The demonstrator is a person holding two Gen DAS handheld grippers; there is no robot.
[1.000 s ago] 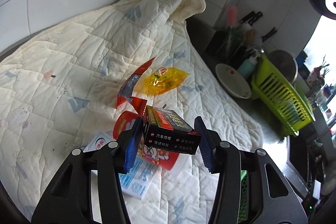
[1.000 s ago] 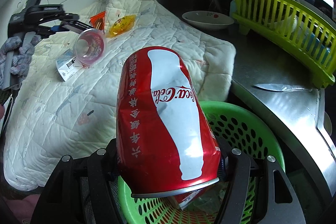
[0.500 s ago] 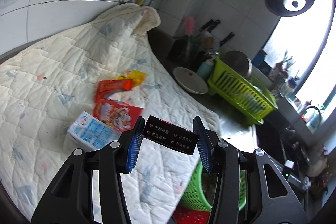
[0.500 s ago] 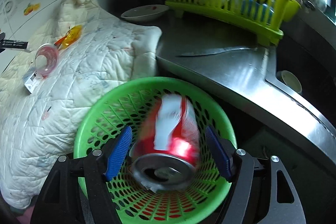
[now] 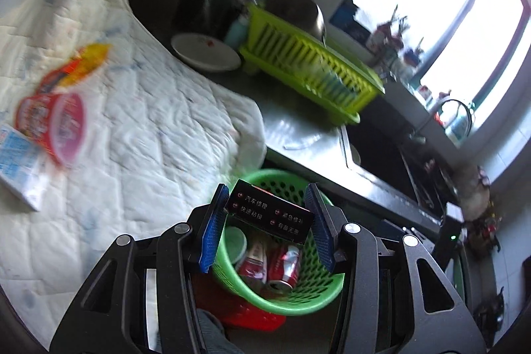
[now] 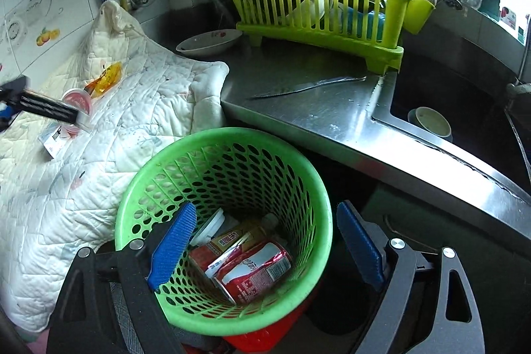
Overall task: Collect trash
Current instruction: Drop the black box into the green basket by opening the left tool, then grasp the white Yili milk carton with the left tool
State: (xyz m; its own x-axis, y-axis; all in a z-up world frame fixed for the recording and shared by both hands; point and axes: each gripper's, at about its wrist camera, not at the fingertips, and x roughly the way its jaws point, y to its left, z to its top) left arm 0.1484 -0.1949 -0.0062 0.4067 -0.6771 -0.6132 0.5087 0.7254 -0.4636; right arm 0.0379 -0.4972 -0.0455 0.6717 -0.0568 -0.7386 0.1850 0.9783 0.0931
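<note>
My left gripper [image 5: 267,218] is shut on a small black box [image 5: 268,213] with red and white print, held above the green perforated basket [image 5: 318,294]. The basket [image 6: 139,198] holds a red cola can [image 6: 255,271], a carton and a white lid. My right gripper [image 6: 264,241] is open and empty over the basket's mouth. On the white quilt [image 5: 139,108] lie a red plastic cup [image 5: 63,128], a blue and white carton [image 5: 20,168] and red and yellow wrappers [image 5: 89,58]. The left gripper with the box also shows at the left edge of the right wrist view [image 6: 43,108].
A steel counter [image 6: 315,111] with a knife [image 6: 305,87] runs right of the quilt. A lime dish rack [image 6: 325,19] and a white bowl [image 6: 209,42] stand at the back. A sink [image 6: 464,108] with a cup in it lies to the right. A red basket [image 5: 252,317] sits under the green one.
My right gripper opened and the cola can dropped into the green basket. My left gripper carried the black box from above the quilt to above the basket.
</note>
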